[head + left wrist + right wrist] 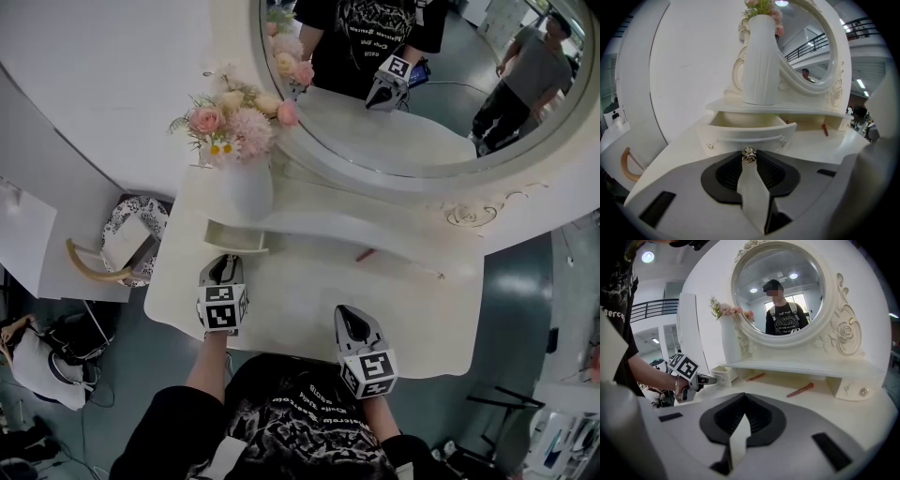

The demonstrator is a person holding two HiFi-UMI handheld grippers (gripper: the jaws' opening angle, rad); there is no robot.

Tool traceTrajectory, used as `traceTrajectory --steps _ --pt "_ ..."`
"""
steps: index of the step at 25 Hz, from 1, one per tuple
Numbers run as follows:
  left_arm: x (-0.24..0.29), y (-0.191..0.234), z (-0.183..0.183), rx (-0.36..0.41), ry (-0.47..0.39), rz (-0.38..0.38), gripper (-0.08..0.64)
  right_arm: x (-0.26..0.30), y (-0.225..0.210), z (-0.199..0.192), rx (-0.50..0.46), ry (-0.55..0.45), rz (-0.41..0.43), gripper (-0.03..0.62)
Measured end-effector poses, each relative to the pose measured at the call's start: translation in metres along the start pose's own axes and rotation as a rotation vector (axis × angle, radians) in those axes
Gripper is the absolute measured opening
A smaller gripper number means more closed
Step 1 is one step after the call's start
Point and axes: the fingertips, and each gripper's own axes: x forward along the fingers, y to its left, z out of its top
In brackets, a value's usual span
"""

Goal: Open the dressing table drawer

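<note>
Between the tips of the left gripper (749, 159), pinched tight, the small metal knob (748, 153), drawer (745, 133) partway out just beyond them, under the shelf (787, 108), white vase (761, 61) above, right gripper (743, 397) well aside, jaws together, holding nothing

no legible text (the shirt (309, 412) lettering is too blurred)

Cream table, pink blooms

The dressing table (309, 309), drawer (745, 133) and ribbed vase (248, 192) were cream-white; flowers (234, 117) pink and pale yellow; knob (749, 155) silvery; stick (366, 254) reddish; left gripper (223, 265) and right gripper (350, 314) grey, with black-and-white square markers.
</note>
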Motion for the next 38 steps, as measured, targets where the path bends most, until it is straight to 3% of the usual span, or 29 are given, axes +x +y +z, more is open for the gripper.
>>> traceTrajectory --steps 38 --pt "-0.0084 -0.0007 -0.0061 0.017 -0.009 0.011 0.106 0.0020 0.0032 -0.0052 -0.007 0.009 0.016 0.010"
